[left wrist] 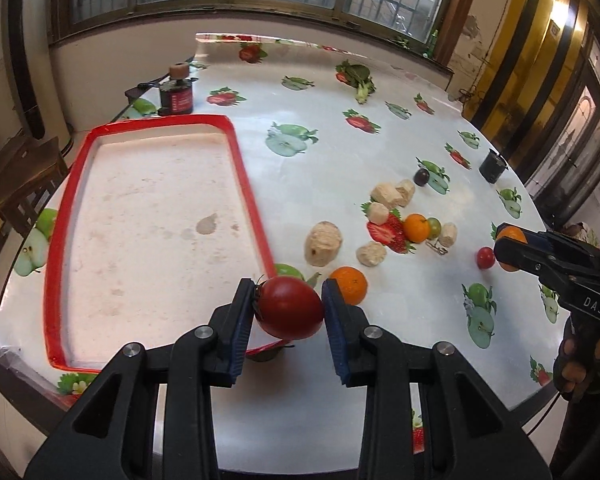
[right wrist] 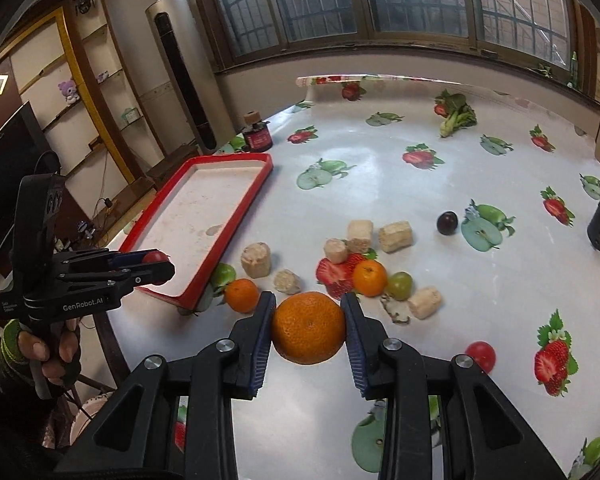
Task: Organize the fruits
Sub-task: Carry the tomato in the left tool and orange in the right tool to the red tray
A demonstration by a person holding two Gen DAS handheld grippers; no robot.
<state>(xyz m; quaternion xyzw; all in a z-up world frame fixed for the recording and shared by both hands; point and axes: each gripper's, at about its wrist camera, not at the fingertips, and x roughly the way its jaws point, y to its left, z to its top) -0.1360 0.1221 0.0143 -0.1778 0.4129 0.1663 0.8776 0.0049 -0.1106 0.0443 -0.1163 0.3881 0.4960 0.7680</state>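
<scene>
A round tabletop (left wrist: 340, 152) under a fruit-printed white cloth fills both views, with barred windows along the top of each frame. A red-rimmed tray (left wrist: 244, 168) lies at the left of the left wrist view, its pale floor bare of fruit. The left claw (left wrist: 287, 306) is pinching a dark red tomato (left wrist: 290, 308) by its sides, low in the frame near the tray's near right corner. The right claw (right wrist: 307, 328) is pinching a large orange (right wrist: 308, 328) across its middle, at lower centre of the right wrist view. Loose fruit remains mid-frame: a small orange (right wrist: 242, 295), another orange (right wrist: 370, 278) touching a green grape (right wrist: 400, 286), a dark plum (right wrist: 447, 223), and a cherry tomato (right wrist: 481, 355) at lower right, among pale beige chunks (right wrist: 396, 236). The tomato looks soft-skinned and smooth, so it probably bruises or slips under a hard squeeze; a gentle hold across its widest part seems safest. The orange appears firmer, its pebbled rind giving better grip. The grape and the plum are small, round and likely to roll.
</scene>
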